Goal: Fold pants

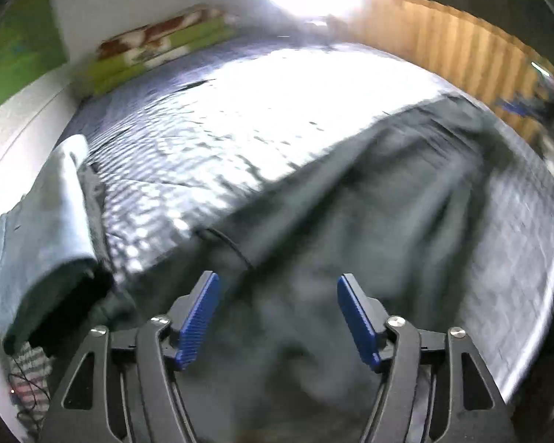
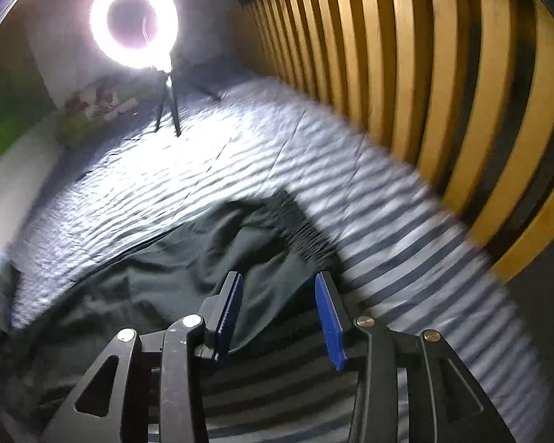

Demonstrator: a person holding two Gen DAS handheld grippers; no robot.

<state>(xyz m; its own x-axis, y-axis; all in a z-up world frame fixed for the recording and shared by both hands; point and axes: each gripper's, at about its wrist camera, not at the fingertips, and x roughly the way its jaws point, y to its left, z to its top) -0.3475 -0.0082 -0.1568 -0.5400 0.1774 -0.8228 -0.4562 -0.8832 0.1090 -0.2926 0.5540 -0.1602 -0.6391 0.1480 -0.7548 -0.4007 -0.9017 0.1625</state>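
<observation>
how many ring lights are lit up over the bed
1: the ring light stands on a tripod on the far part of the striped bed cover, beyond the dark pants. Others could be out of frame.

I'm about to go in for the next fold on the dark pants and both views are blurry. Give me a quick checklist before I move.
1. Left gripper empty, jaws apart: ok.
2. Right gripper empty, jaws apart: ok.
3. Dark pants lying flat: not ok, rumpled with ridges.
4. Pants fully on the striped bedspread: cannot tell, near edge hidden by the grippers.
5. Folded clothes at the left clear of the pants: cannot tell, blurred.
6. Ring light tripod clear of the pants: ok.
</observation>
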